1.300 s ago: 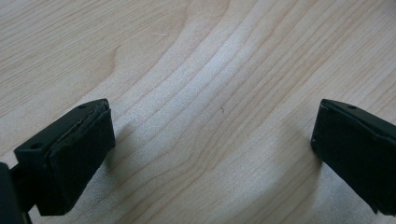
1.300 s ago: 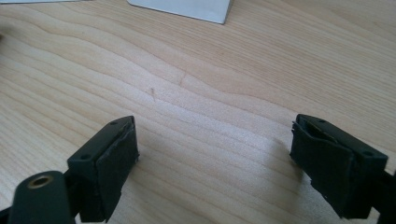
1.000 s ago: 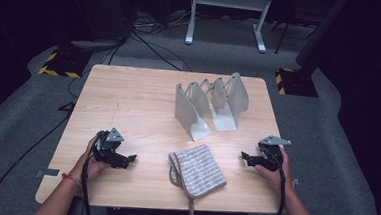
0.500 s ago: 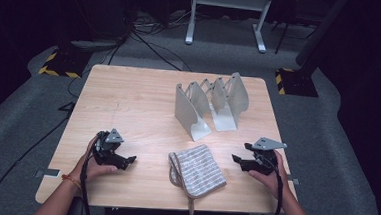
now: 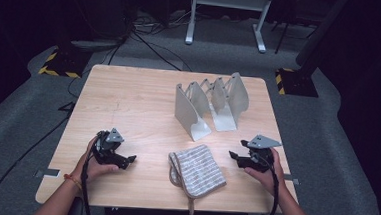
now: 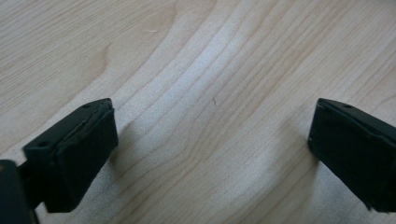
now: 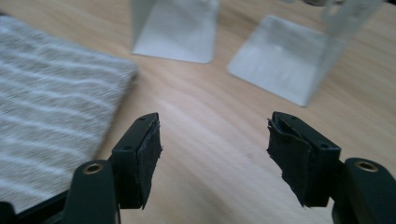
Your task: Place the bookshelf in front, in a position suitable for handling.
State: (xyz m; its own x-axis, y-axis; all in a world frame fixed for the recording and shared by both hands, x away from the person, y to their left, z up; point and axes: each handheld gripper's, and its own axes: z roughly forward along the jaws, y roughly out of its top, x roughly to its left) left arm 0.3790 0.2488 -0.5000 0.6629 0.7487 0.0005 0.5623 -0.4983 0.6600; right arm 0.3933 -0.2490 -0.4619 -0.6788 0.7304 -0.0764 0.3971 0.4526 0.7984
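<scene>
A folded grey cloth with pale stripes (image 5: 197, 170) lies at the front middle of the wooden table (image 5: 129, 98). Just right of it, my right gripper (image 5: 233, 155) points at the cloth's right edge. It is open, its jaws have just been closing a little, and nothing is between them. In the right gripper view (image 7: 215, 149) the cloth (image 7: 46, 102) lies to the left of the jaws, apart from them. My left gripper (image 5: 130, 160) rests at the front left, open, a short way left of the cloth. Its jaws (image 6: 210, 140) stand wide apart over bare wood.
Two grey metal stands (image 5: 193, 107) (image 5: 229, 102) are upright behind the cloth, right of centre; their bases (image 7: 175, 28) (image 7: 285, 60) show beyond the right jaws. Cables and a white frame's legs (image 5: 224, 19) are on the floor behind the table.
The right gripper has moved left toward the cloth and its jaws have narrowed slightly. The left gripper and the cloth have stayed where they were.
</scene>
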